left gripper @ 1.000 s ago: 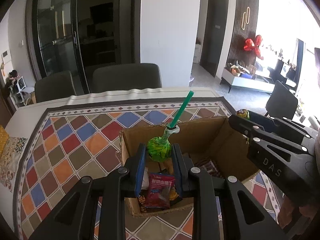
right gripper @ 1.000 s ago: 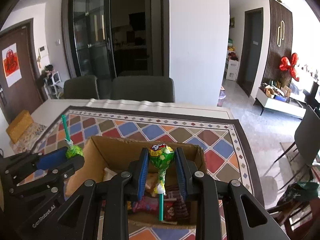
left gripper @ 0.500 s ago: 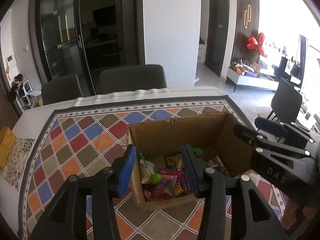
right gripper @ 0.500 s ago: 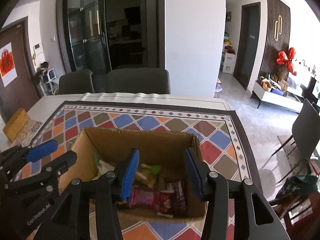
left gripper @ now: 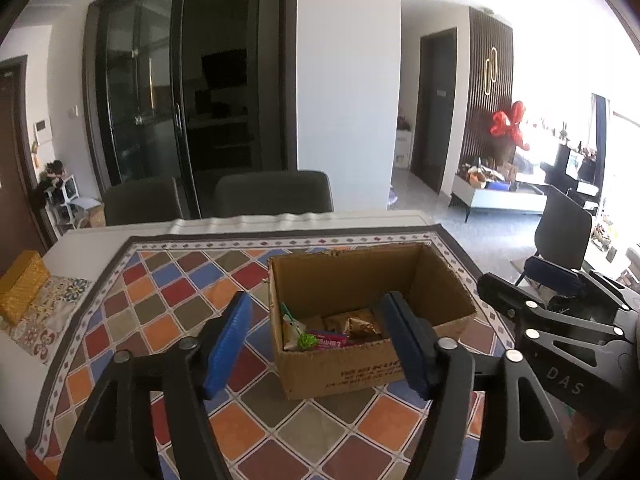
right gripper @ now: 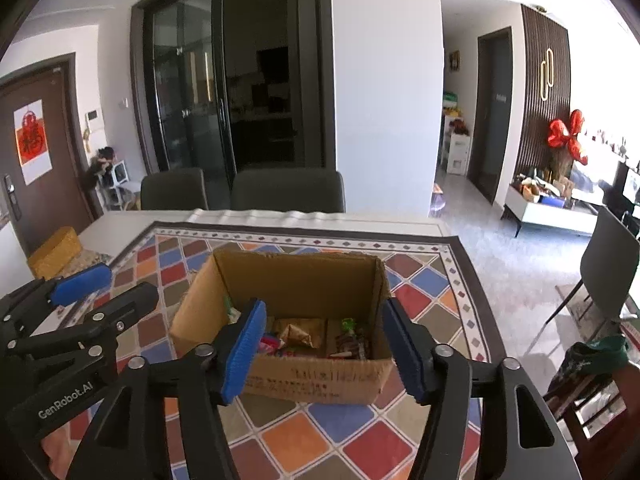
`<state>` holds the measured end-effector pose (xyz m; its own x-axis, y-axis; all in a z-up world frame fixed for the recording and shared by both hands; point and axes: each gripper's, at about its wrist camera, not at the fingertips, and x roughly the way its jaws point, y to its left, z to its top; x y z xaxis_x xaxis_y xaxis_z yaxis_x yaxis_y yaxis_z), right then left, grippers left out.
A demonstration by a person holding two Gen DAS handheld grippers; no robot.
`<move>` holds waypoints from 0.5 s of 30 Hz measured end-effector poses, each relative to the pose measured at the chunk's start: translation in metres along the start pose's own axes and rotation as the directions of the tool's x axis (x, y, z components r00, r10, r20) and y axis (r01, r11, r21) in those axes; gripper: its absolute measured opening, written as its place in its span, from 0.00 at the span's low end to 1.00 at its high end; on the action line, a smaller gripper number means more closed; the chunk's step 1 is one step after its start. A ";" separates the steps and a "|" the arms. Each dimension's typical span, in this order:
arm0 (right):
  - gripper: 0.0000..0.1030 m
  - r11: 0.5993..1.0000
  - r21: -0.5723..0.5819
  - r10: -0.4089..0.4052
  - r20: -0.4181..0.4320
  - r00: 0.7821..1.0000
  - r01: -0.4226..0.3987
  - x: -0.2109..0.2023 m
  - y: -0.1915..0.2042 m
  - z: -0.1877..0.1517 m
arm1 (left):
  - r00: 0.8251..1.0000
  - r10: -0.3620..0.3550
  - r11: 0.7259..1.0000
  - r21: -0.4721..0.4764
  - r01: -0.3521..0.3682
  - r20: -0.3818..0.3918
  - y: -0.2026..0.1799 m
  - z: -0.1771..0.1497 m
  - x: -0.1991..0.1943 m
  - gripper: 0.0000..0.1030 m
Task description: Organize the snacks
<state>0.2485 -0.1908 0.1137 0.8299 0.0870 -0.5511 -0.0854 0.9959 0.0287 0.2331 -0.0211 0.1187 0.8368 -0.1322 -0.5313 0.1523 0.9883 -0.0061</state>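
An open cardboard box [left gripper: 360, 364] [right gripper: 320, 380] stands on the patterned cloth and holds several snacks. Among them are a green lollipop [left gripper: 306, 340] at its left end, a red packet [left gripper: 330, 338] and golden wrappers [left gripper: 360, 322]. In the right wrist view another green lollipop [right gripper: 349, 325] lies toward the right beside a golden wrapper [right gripper: 298, 334]. My left gripper [left gripper: 316, 320] [right gripper: 116, 286] hangs in front of the box on its left. Its jaws are opening and nothing sits between the pads. My right gripper [right gripper: 323, 312] [left gripper: 520, 280] hangs before the box on the right, jaws opening too, and it also holds nothing.
A colourful diamond-patterned cloth [left gripper: 168, 304] covers the table. Two dark chairs [left gripper: 276, 196] stand at the far edge, and another chair [right gripper: 612, 268] is on the floor to the right. A yellow box [left gripper: 20, 284] lies on a floral mat at the table's left end.
Both grippers were shut on green lollipops over the box. They let go, the lollipops dropped in, and both grippers opened wider and drew back from the box.
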 end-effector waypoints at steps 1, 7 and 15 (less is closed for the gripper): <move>0.61 1.000 -0.001 -0.004 0.010 1.000 0.004 -0.006 0.000 -0.003 | 1.000 0.007 1.000 0.006 -0.007 0.015 -0.002 -0.002 -0.008 0.69; 0.70 1.000 0.017 -0.014 0.044 0.999 0.014 -0.037 -0.001 -0.020 | 0.996 0.037 0.999 0.023 -0.039 0.078 -0.007 -0.017 -0.038 0.82; 0.75 0.999 0.033 -0.032 0.049 0.998 0.031 -0.059 -0.004 -0.043 | 0.991 0.072 0.997 0.021 -0.074 0.111 -0.010 -0.037 -0.066 0.93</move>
<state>0.1764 -0.2011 0.1106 0.8582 0.0559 -0.5103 -0.0418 0.9984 0.0390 0.1565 -0.0198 0.1229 0.8985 -0.0688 -0.4335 0.1010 0.9936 0.0516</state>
